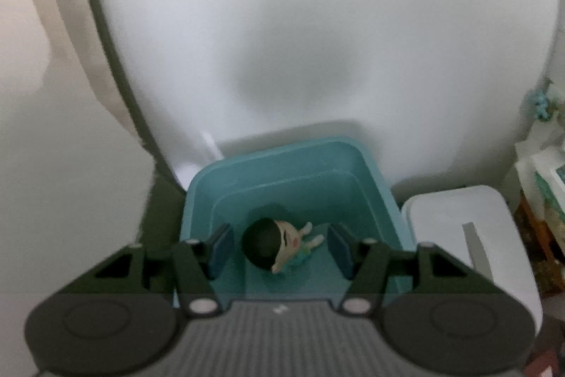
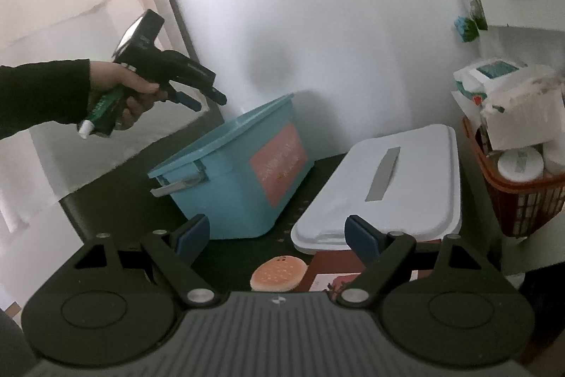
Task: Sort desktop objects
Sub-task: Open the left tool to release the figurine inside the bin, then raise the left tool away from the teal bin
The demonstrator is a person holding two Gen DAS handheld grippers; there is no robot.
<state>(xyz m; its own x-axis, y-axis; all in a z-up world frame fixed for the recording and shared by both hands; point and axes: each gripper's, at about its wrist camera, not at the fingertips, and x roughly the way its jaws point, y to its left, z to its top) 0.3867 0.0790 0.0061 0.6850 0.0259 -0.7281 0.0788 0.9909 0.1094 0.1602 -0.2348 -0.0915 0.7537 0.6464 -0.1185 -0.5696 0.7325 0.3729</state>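
Lying on the floor of the blue bin (image 1: 293,172) is a small dark-haired doll (image 1: 279,244), with the left gripper (image 1: 280,249) spread above it, touching nothing. Just beside the bin on the dark counter (image 2: 247,257) sits a lidded white box (image 2: 388,186). The right gripper (image 2: 279,235) is spread and empty over a burger toy (image 2: 279,272).

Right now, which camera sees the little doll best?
The left wrist view. It looks down into the blue bin, where the doll lies on the bottom, below the open jaws of the left gripper. The right wrist view shows only the bin's outside; its wall hides the doll.
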